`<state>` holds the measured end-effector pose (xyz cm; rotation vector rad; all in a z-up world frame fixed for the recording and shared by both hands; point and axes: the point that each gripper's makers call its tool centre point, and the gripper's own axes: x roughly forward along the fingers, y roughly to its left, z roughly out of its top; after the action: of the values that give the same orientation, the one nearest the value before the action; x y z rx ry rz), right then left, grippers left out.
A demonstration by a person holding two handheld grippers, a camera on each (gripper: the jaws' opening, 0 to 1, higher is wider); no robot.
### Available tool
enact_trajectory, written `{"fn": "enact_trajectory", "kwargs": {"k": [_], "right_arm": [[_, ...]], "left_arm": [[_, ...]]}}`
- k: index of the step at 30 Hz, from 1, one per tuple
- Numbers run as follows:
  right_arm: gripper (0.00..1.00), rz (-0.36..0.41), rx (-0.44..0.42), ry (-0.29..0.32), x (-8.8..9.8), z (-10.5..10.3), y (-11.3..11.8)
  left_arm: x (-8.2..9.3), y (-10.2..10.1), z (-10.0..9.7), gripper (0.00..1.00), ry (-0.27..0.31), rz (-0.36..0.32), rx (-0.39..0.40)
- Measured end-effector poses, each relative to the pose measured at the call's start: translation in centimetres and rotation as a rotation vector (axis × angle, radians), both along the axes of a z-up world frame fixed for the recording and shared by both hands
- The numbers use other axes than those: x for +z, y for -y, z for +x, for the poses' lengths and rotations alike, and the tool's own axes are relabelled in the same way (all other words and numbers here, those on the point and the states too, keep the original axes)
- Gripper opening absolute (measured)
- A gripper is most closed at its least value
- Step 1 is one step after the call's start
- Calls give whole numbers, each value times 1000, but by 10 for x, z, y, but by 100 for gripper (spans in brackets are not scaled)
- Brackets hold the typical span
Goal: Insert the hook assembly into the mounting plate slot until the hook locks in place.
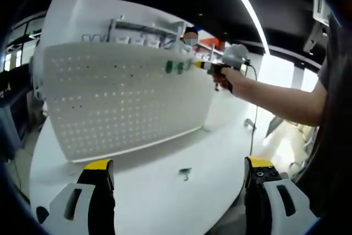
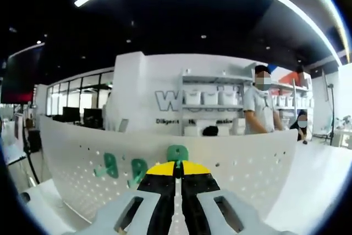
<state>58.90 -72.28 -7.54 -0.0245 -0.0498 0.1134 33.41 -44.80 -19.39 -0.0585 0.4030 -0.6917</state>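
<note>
the green hook (image 2: 177,153) is mostly hidden behind the right gripper (image 2: 177,170), whose yellow-tipped jaws are pressed together on it; just its rounded top pokes out at 12 o'clock of the tips, against the upper edge of the white pegboard (image 2: 71,158). whether the hook is seated in a slot cannot be made out. two more green hooks (image 2: 122,168) hang on the board at 9 o'clock of the held one, their lower ends blurred.

in the left gripper view, a bare forearm (image 1: 280,100) reaches in from 3 o'clock, the hand (image 1: 225,76) holding the right gripper (image 1: 202,65) level against the pegboard (image 1: 121,100) near its top right corner, beside two green hooks (image 1: 174,67) too small to read. the left gripper (image 1: 179,171) sits low with its jaws wide apart and nothing between them. on the white table (image 1: 165,196) lies a small dark-green part (image 1: 186,173), its shape unclear.

behind the board in the right gripper view, a person (image 2: 258,108) stands by shelving (image 2: 212,100).
</note>
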Motion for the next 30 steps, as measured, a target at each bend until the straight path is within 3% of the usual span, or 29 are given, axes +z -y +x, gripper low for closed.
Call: {"fn": "enact_trajectory", "kwargs": {"k": [30], "right_arm": [[0, -15, 4, -12, -23, 2, -1]], "left_arm": [[-1, -6, 2, 100, -3, 1, 16]]}}
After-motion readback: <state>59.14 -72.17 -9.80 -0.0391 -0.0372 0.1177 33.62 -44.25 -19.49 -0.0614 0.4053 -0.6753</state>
